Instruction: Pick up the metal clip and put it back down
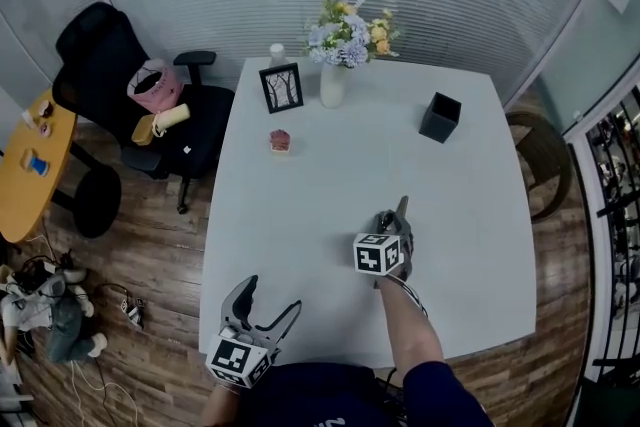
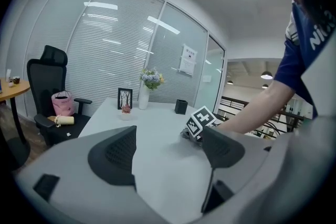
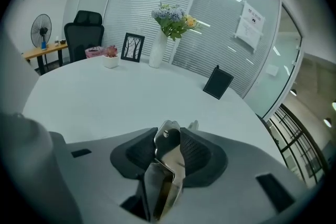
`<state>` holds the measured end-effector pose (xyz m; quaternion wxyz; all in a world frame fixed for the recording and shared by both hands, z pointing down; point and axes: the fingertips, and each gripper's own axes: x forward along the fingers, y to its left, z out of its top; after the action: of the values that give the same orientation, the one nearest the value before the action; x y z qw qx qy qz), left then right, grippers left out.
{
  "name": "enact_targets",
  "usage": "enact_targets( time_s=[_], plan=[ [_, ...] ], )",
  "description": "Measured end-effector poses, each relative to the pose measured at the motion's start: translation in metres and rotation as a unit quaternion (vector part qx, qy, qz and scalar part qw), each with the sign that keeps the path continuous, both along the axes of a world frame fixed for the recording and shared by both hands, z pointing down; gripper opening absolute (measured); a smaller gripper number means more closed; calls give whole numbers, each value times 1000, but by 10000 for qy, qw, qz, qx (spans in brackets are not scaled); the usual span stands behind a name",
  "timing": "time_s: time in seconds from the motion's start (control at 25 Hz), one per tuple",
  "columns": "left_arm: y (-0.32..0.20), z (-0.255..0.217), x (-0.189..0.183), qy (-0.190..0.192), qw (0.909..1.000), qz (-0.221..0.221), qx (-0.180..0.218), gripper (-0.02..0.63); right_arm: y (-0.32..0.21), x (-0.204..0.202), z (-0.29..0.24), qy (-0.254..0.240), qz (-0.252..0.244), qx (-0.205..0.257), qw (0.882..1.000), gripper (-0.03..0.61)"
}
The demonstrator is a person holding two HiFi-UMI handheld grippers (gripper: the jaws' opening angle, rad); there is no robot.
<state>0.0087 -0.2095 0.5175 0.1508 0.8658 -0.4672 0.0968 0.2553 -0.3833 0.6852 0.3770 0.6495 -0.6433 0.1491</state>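
The metal clip [image 3: 167, 165] is silver and shiny, and it stands upright between the dark pads of my right gripper [image 3: 168, 147], which is shut on it. In the head view my right gripper [image 1: 398, 215] is low over the white table [image 1: 300, 215], right of its middle, pointing away from me; the clip is hidden there behind the gripper. My left gripper [image 1: 273, 293] hovers at the table's near edge with its jaws open and nothing between them. In the left gripper view, the open left gripper [image 2: 170, 152] faces the right gripper's marker cube [image 2: 199, 122].
At the table's far side stand a vase of flowers [image 1: 333, 85], a picture frame [image 1: 281, 87], a small pink pot [image 1: 279, 141] and a black box [image 1: 440, 117]. A black office chair [image 1: 130, 95] with a pink bag stands left of the table, beside a wooden side table [image 1: 30, 165].
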Motion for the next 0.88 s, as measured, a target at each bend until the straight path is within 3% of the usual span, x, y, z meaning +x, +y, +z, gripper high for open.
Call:
enact_targets(
  time_s=[0.16, 0.28, 0.52, 0.88],
  plan=[
    [6, 2, -1, 37, 10000, 39, 5, 391, 0, 6, -12, -228, 223, 209, 9993, 102],
    [10, 3, -2, 131, 9999, -3, -74, 391, 2, 11, -21, -382, 236, 314, 9985, 37],
    [10, -3, 0, 168, 9998, -51, 21, 390, 9, 24, -29, -610, 310, 373, 9970, 37],
    [24, -9, 2, 99, 9997, -27, 208, 388, 23, 10, -99, -1082, -258, 1113, 9875, 37]
  ],
)
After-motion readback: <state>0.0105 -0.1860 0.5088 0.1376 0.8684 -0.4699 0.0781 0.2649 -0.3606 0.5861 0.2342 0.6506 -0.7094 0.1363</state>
